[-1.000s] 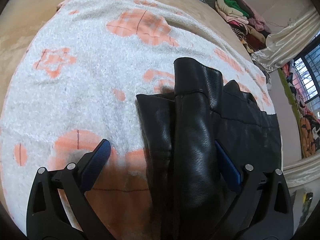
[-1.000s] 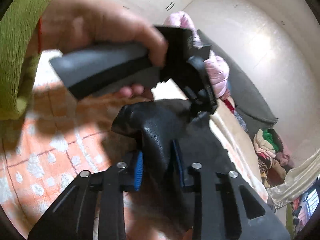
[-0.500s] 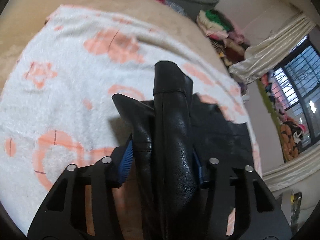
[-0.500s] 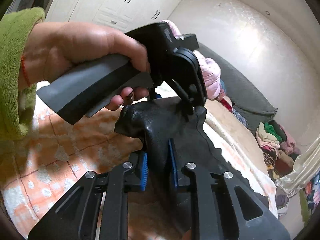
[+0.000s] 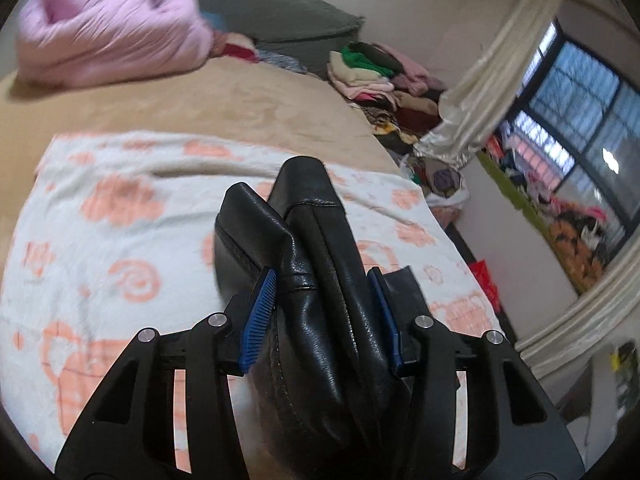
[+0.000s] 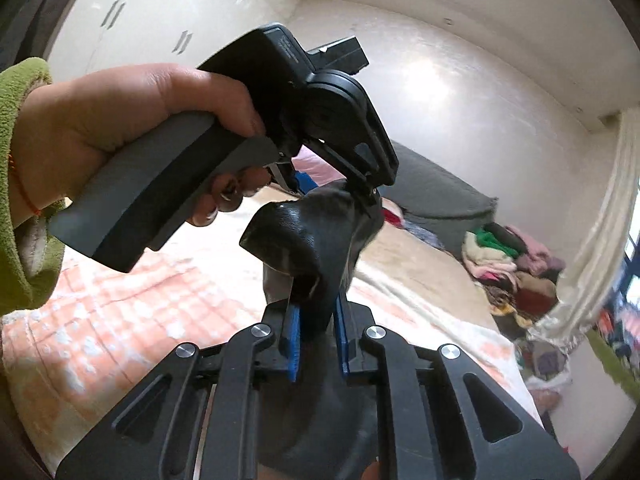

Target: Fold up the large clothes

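A black leather garment (image 5: 320, 220) hangs bunched above the white and orange blanket (image 5: 100, 220) on the bed. My left gripper (image 5: 322, 280) is shut on a thick fold of it, blue pads pressing both sides. In the right wrist view my right gripper (image 6: 316, 312) has its jaws closing on another fold of the same garment (image 6: 304, 240), with the pads against the leather. Just beyond, a hand (image 6: 120, 120) in a green sleeve (image 6: 16, 160) holds the left gripper (image 6: 336, 192), which grips the garment's top. The lower part of the garment is hidden behind the grippers.
A pink quilted jacket (image 5: 112, 40) lies at the far end of the tan bed cover (image 5: 240, 108). A pile of clothes (image 5: 380, 76) sits at the bed's far right corner, near a cream curtain (image 5: 480, 92) and a window (image 5: 580, 100).
The left gripper went from wide open around the garment to shut on it. Both grippers then rose, lifting the leather off the blanket. The right jaws have narrowed on their fold.
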A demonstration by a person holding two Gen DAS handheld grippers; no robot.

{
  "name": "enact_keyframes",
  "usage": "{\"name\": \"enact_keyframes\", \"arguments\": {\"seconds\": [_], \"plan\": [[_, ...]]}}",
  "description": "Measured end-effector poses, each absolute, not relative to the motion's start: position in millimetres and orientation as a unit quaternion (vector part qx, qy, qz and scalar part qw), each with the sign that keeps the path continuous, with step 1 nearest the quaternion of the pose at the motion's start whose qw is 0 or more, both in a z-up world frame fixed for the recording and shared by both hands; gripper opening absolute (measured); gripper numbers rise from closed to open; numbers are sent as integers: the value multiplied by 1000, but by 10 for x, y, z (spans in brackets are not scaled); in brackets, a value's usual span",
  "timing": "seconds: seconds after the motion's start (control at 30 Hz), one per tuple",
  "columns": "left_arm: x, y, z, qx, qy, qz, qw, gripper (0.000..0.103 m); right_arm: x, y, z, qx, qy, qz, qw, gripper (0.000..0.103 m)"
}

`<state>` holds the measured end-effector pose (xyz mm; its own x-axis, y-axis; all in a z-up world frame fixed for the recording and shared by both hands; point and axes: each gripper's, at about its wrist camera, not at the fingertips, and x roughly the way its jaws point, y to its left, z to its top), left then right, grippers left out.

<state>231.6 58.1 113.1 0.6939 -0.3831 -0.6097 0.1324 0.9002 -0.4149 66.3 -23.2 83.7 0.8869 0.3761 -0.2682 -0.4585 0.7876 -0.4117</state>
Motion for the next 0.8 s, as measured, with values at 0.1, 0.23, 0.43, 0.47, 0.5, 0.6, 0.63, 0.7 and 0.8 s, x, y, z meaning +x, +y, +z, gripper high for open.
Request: {"name": "enact_keyframes", "arguments": {"seconds": [0.1, 0.23, 0.43, 0.47, 0.5, 0.6, 0.63, 0.7, 0.8], "plan": [[2370, 204, 1194, -149, 369, -150, 905, 38, 690, -547, 859, -224, 87, 205, 949, 13], [2449, -276, 1178, -116, 378, -159, 905, 38, 683, -932, 828, -203, 94, 182, 958, 12], [2543, -797, 1042, -85, 397, -170, 898, 39, 729, -1389, 704, -163, 120, 160, 966, 13], [2575, -895, 1009, -79, 400, -173, 896, 39, 748, -1474, 673, -152, 127, 158, 967, 13], [2600, -959, 982, -77, 404, -175, 895, 39, 770, -1537, 642, -143, 134, 156, 968, 13], [2669, -1106, 907, -75, 413, -177, 890, 39, 850, -1709, 560, -116, 158, 154, 969, 13], [2685, -1146, 887, -75, 415, -177, 889, 39, 881, -1776, 530, -107, 165, 153, 968, 13], [2727, -1242, 836, -77, 423, -183, 884, 39, 944, -1891, 460, -86, 185, 151, 967, 13], [2755, -1331, 779, -69, 427, -188, 882, 39, 1032, -2049, 358, -36, 221, 157, 962, 13]]}}
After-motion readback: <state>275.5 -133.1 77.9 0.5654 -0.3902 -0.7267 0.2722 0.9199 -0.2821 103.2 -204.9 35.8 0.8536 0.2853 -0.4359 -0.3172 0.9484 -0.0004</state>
